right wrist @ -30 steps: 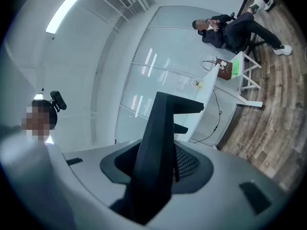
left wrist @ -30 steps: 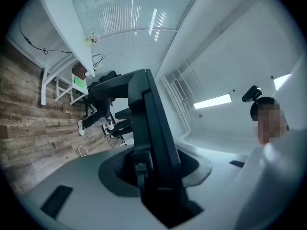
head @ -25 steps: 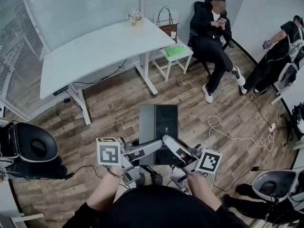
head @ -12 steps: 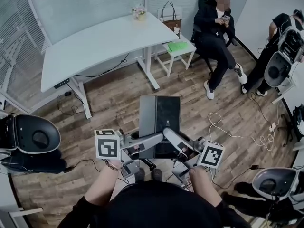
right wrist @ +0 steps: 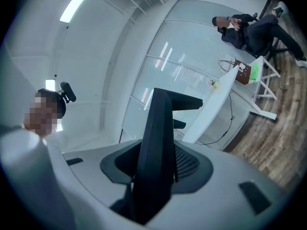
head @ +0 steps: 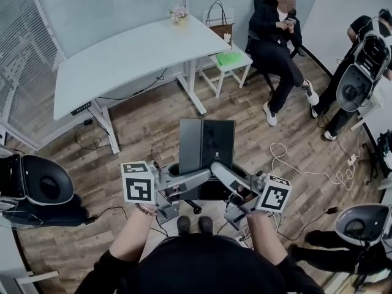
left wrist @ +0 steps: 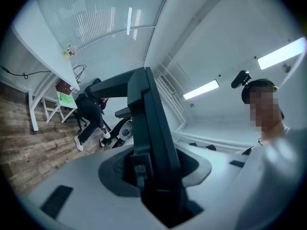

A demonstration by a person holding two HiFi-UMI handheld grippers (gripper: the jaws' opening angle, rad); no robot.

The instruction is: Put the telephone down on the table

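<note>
**Carrying stage, head view.** The surface (head: 122, 60), a long white table, stands well apart from the telephone (head: 207, 143), with wooden floor (head: 147, 127) between them. The telephone, a flat dark slab, hangs in the air in front of the person and is held by its near edge only. The left hand-held gripper (head: 199, 177) and the right hand-held gripper (head: 222, 175) are each clamped on that edge, side by side. Each gripper view shows the slab edge-on between pale jaws.

**Likely failures.** Most of the slab reaches out beyond the two grips. It may therefore pivot or slip at the pads if one hand rolls or loosens ahead of the other. A drop here would land on the floor, not the surface. If it is lowered tilted, its far edge would strike first.

**Surroundings.**
- Nothing stands on the floor along the direct line to the surface.
- One dark chair (head: 40, 179) at the left and another (head: 361, 231) at the lower right flank the person.
- A seated person (head: 275, 35) and a stool (head: 229, 63) lie past the surface's right end.
- A cable (head: 294, 170) loops on the floor to the right and matters only if the path bends that way.
- A bag (head: 217, 32) stands just beyond the far corner.
- Flowers (head: 179, 14) stand on the far corner.
</note>
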